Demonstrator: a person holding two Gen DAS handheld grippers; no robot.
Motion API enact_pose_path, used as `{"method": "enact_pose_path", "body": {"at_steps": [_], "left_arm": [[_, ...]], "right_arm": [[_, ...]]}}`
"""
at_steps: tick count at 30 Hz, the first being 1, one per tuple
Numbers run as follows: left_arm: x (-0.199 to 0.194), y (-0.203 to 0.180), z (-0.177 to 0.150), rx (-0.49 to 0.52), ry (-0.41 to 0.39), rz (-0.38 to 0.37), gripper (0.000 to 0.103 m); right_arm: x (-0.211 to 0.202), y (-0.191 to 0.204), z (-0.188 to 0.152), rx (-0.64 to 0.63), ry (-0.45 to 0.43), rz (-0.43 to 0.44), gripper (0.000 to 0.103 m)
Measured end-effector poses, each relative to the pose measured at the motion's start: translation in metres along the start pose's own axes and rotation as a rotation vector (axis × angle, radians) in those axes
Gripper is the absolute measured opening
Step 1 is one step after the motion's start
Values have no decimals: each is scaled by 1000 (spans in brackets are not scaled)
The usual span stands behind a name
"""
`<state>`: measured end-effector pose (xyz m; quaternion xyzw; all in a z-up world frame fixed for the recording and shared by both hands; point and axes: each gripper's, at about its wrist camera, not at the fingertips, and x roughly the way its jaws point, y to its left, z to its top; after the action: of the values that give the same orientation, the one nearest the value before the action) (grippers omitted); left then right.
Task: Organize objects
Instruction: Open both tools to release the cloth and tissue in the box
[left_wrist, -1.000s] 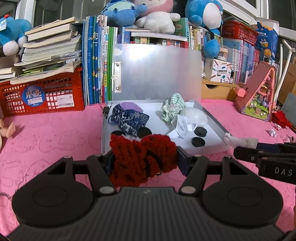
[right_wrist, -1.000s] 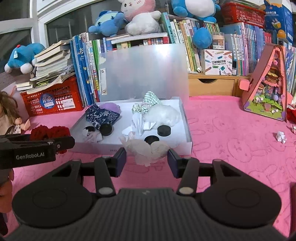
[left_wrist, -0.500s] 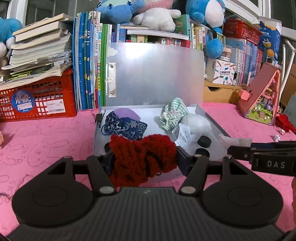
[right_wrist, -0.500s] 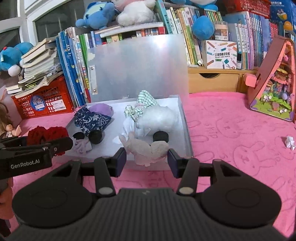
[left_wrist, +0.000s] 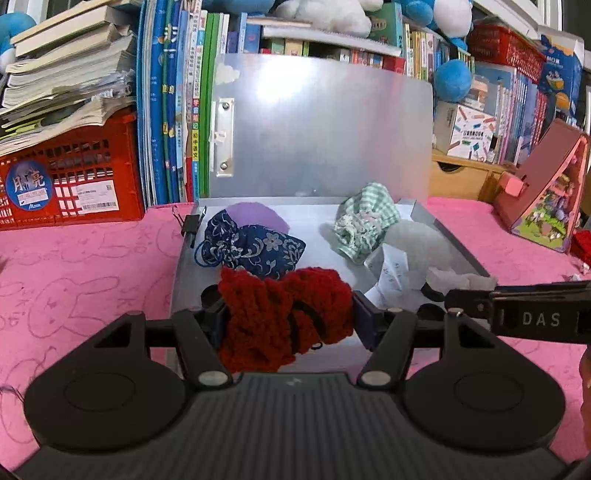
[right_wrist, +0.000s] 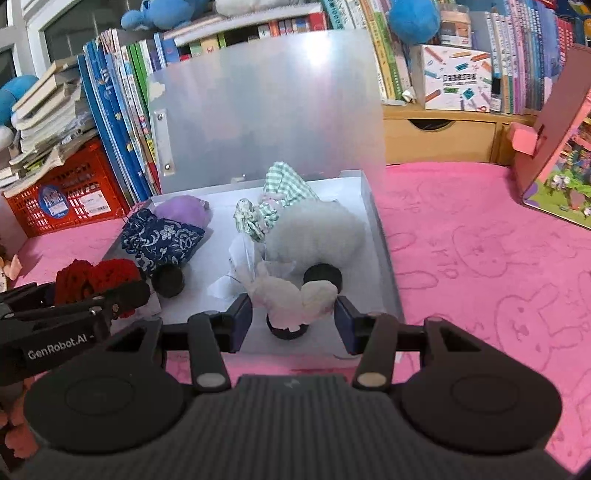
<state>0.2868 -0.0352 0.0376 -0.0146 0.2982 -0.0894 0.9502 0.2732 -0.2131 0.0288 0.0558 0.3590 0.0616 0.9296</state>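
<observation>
Two tools carry loads over the box's (left_wrist: 461, 254) near edge: left tool (left_wrist: 288, 319) pinches a red scrunchie (left_wrist: 280, 314), right tool (right_wrist: 293, 314) pinches a pale scrunchie (right_wrist: 291, 295). Next, I judge, each lowers into free space, then spreads.

Even indoor light, white glare on the upright translucent lid (left_wrist: 321, 125), fisheye bending the edges, slight blur.

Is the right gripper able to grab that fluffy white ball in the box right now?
Probably not as things stand. The right gripper is already shut on a pale cloth bow, so its jaws are full. The fluffy white ball lies just beyond in the open box, with nothing else blocking it.
</observation>
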Motion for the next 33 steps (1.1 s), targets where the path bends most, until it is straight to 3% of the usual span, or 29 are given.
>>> {"method": "enact_pose_path", "body": {"at_steps": [11,24,30,33], "left_arm": [[26,6,-6,10,36,32,69],[51,18,10,-2,27,71,70],[53,17,10,7,23,72,70],[50,13,7,40,22,36,70]], "right_arm": [[35,14,9,-3,31,7,52],[49,7,23,25,25,-8,52],[50,5,21,24,35,14,52],[50,5,20,15,50,64,52]]}}
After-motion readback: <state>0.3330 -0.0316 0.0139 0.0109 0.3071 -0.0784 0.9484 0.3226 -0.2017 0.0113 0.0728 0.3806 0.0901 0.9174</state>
